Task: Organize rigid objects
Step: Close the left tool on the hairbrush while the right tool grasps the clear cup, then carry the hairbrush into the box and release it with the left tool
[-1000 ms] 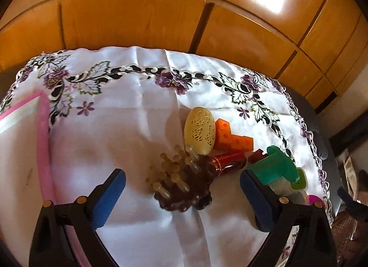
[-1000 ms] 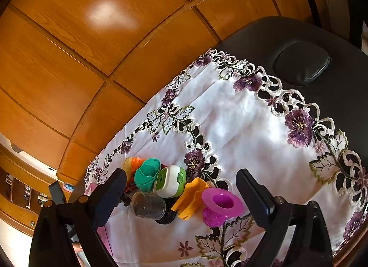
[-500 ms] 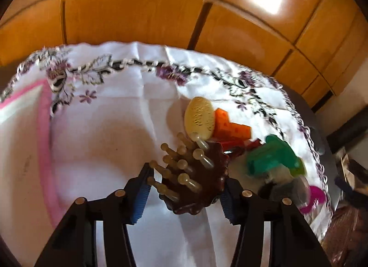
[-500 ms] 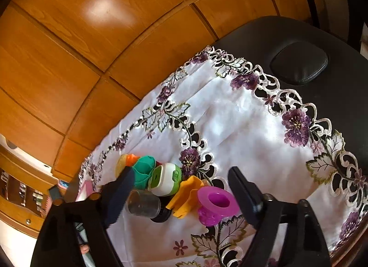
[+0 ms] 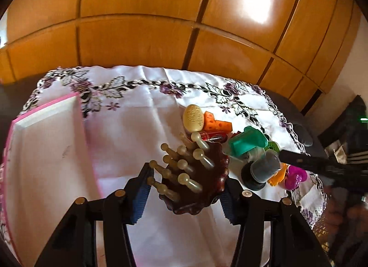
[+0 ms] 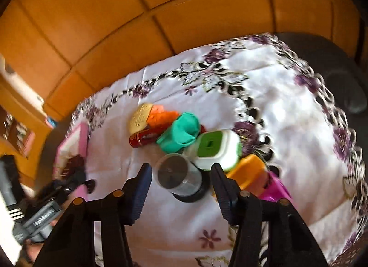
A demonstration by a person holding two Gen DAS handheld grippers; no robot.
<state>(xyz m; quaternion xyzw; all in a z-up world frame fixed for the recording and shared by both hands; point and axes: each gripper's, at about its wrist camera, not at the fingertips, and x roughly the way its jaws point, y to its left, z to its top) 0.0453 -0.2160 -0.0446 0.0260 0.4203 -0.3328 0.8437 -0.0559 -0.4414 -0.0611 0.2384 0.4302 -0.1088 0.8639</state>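
My left gripper (image 5: 184, 194) is clamping the brown scalloped massager (image 5: 197, 188) (cream knobbed pegs pointing up) — pads pressing its rim, above the embroidered tablecloth (image 5: 138, 129), beside the pink-edged white tray (image 5: 46, 152). My right gripper (image 6: 181, 188) is closing around the clear cylindrical jar (image 6: 178, 175) — pads not touching it. The jar is lying against the green-lidded white container (image 6: 216, 149) and teal cup (image 6: 181, 134).
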